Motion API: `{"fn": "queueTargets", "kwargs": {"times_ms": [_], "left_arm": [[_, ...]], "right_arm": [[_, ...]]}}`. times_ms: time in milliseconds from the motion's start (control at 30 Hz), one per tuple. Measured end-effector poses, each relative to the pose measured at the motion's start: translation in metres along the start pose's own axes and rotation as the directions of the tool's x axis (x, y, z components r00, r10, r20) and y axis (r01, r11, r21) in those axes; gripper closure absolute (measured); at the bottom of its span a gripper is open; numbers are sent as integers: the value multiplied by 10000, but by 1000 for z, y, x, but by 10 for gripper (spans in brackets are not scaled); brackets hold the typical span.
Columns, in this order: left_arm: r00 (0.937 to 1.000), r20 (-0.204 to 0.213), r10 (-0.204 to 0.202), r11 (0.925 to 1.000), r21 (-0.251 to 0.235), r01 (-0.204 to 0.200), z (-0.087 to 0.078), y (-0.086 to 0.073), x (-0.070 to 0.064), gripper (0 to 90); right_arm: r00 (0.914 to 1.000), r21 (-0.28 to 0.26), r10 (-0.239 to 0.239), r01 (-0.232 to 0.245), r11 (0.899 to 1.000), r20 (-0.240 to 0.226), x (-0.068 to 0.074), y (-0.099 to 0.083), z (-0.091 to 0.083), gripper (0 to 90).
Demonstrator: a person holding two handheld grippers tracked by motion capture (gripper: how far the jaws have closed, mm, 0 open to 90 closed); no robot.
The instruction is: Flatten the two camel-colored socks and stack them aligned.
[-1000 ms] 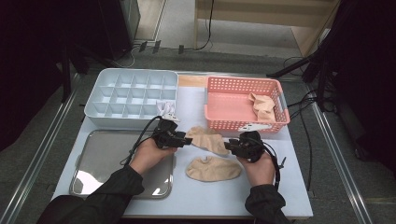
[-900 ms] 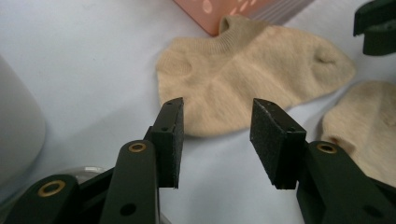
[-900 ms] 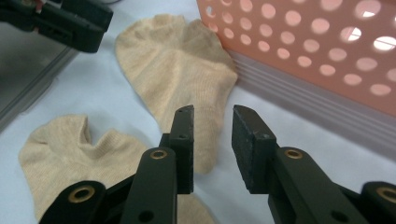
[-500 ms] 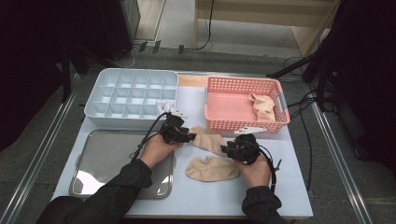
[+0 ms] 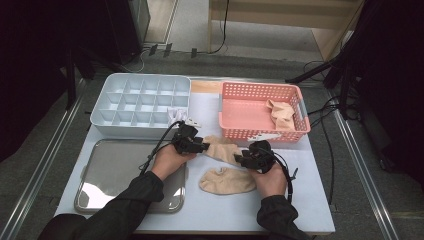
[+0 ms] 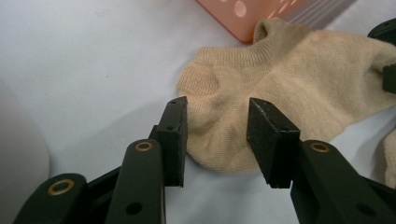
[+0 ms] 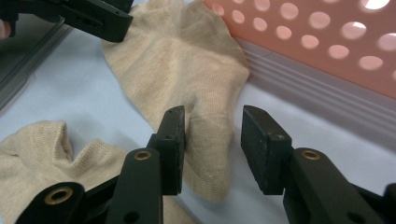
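A beige sock (image 5: pixel 223 148) lies flat on the desk (image 5: pixel 310 200), just in front of the pink basket (image 5: pixel 260 107) toward the desk's far right part, and is approached from both ends. The left gripper (image 6: pixel 217 135) is held released, its jaws set apart astride the sock's rounded end with cloth between them but not yet pinched; the right gripper (image 7: pixel 212 144) is likewise spread, straddling the opposite end close to the basket wall. The sock is judged to be very light, soft and limp, with a knit surface that should not slip against the pads; nothing about it is fragile. Because it will sag and fold wherever it is unsupported, it is best taken at its two ends, a fold of cloth being pinched at each, so that it can be lifted stretched or folded over. A grip taken too shallowly may catch only the upper layer. Three socks are counted: the one between the grippers, a second sock (image 5: pixel 227 181) nearer the desk's front edge just beside the right hand (image 5: pixel 270 177), and a third sock (image 5: pixel 281 114) inside the basket. One basket, one divided white tray (image 5: pixel 142 102) at the far left and one metal tray (image 5: pixel 117 172) at the front left are counted.
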State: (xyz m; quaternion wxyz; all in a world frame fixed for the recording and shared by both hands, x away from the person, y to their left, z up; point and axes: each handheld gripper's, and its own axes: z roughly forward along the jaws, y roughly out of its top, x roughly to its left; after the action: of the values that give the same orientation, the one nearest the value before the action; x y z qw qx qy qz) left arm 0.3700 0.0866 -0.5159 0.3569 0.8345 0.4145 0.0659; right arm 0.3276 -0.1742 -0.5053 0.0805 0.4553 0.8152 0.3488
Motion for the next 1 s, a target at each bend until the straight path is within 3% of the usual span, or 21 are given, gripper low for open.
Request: {"fn": "queueTargets", "kwargs": {"times_ms": [67, 267, 500, 567, 633, 700, 1000], "left_arm": [[9998, -190, 56, 9999, 98, -54, 0, -1, 1, 557], [9998, -213, -14, 9999, 133, 17, 0, -1, 1, 599], [9994, 330, -50, 9993, 374, 37, 0, -1, -2, 799], [9989, 468, 59, 9986, 524, -83, -1, -1, -4, 830], [9980, 623, -115, 9982, 594, 78, -1, -1, -5, 843], [9953, 860, -435, 9977, 561, 387, -4, -1, -3, 851], [9882, 1435, -543, 9984, -50, 556, -30, 3, -8, 855]], "right_arm": [[10000, 72, 40, -40, 10000, -7, -1, 0, 0, 617], [10000, 290, 9, -12, 9996, 86, -2, 0, 5, 616], [9996, 359, -144, 136, 9993, 226, 0, 0, 9, 623], [9994, 354, -169, 158, 9992, 307, 1, 0, 10, 670], [9995, 420, -157, 145, 9990, 280, 0, 1, 10, 792], [9999, 550, 127, -131, 9984, 80, -3, 3, 9, 835], [9997, 74, 122, -121, 9999, -210, -5, 7, -18, 845]]}}
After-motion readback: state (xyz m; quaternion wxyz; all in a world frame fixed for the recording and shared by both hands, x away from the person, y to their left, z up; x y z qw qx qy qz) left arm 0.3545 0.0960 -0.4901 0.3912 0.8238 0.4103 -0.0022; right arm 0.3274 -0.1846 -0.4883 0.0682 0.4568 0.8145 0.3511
